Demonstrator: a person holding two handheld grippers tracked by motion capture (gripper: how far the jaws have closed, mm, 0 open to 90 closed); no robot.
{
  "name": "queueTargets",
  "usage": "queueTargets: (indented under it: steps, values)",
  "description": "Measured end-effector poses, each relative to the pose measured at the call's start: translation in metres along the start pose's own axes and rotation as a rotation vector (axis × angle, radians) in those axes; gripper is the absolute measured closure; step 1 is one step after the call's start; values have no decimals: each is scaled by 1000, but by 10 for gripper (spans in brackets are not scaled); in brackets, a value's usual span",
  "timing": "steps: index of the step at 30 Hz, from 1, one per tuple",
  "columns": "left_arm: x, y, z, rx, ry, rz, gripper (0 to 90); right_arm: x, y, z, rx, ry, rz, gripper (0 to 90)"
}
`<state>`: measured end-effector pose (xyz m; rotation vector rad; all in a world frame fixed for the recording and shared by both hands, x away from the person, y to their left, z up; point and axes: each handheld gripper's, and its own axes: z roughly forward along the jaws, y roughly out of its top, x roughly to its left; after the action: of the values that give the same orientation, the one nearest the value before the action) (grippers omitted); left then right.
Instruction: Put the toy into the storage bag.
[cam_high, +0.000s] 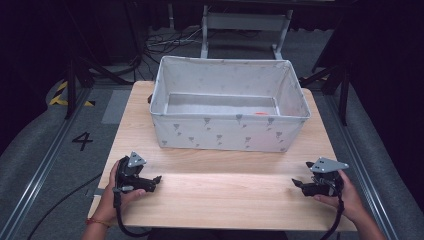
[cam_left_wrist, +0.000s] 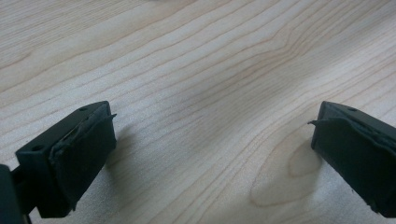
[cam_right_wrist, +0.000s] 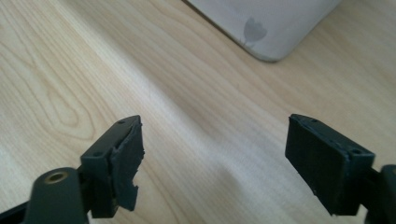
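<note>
Both hands rest at the near edge of the desk (cam_high: 225, 195), the left gripper (cam_high: 156, 179) and right gripper (cam_high: 296, 183) each spread wide and empty. The fabric bin (cam_high: 227, 131) sits centre-far, a small orange item (cam_high: 260, 113) inside. Judging by this, work hasn't begun; next comes a reach forward toward the bin.

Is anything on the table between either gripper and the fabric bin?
Nothing visible. Bare wood lies between the left gripper, the right gripper and the fabric bin. Both stand open and empty on the table.

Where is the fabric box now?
In the high view, the fabric box stands on the far half of the table, beyond both grippers.
</note>
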<state>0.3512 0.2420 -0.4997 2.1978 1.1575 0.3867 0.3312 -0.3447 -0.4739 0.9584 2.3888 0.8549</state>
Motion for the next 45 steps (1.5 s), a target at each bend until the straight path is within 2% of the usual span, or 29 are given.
queueTargets:
  steps: [2,5,7,10,11,13,16,45]
  values:
    - [0,0,0,0,0,1,1,-1,-7,1,-5,-15,14,193]
    - [0,0,0,0,0,0,2,-2,-17,2,-12,-13,46,192]
    - [0,0,0,0,0,0,2,-3,-25,2,-25,-4,68,187]
    - [0,0,0,0,0,0,1,-6,-37,2,-37,15,131,186]
    - [0,0,0,0,0,0,1,-6,-37,2,-37,15,131,186]
    - [0,0,0,-1,0,-2,2,-9,-45,2,-63,25,172,179]
    - [0,0,0,0,0,0,2,-13,-48,2,-48,43,210,151]
    - [-1,0,0,-4,13,-12,1,-14,-47,2,-48,40,210,147]
